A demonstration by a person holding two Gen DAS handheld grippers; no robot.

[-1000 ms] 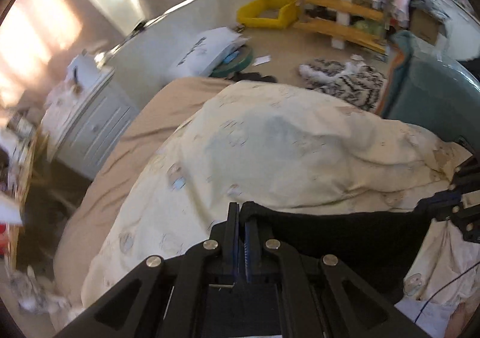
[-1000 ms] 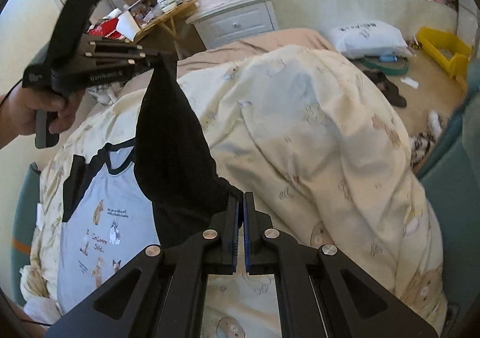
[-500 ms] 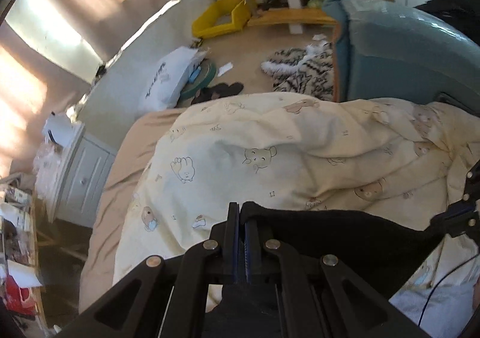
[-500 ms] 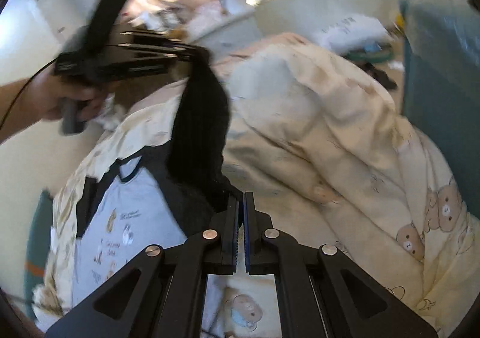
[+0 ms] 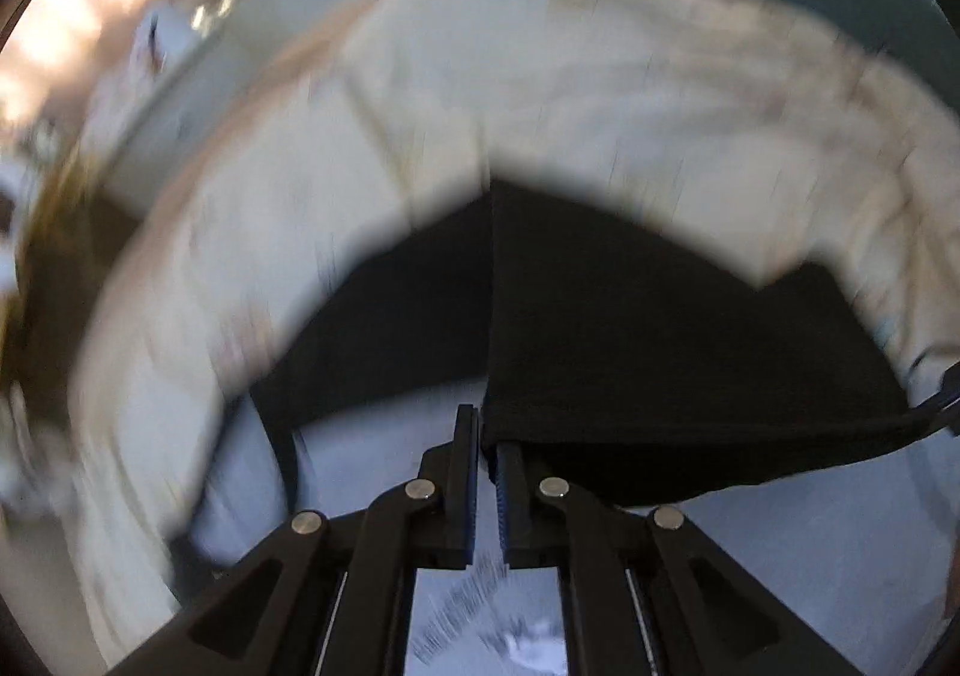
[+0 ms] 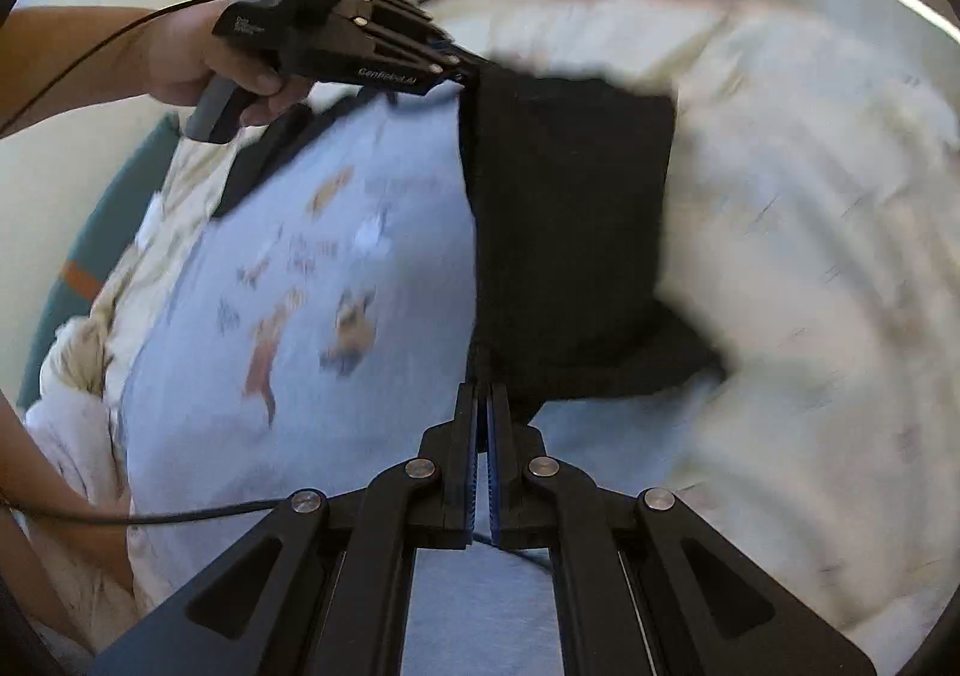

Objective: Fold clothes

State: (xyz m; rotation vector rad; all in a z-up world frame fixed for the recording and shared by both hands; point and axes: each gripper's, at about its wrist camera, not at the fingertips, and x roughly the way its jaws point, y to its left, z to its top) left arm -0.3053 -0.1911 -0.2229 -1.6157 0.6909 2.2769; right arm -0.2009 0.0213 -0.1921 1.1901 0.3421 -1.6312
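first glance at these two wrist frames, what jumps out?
The black fabric panel of the pale blue printed T-shirt, stretched taut between the left gripper at upper left and the right gripper at bottom centre. The shirt lies on a cream patterned duvet that fills the right side. Both frames are motion-blurred, and a bare hand grips the left gripper's handle.

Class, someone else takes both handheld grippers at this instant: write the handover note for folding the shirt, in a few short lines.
Left gripper: jaws slightly parted, black sleeve edge caught at its tip.
Right gripper: shut on the sleeve's other end.
The light blue shirt lies flat, print side up, on the cream duvet; the sleeve is stretched between both grippers, above the shirt's side.
Done: shirt spread, sleeve lifted.
Left: lay the sleeve across the body, fold the other side, then fold lengthwise. Both views are blurred.
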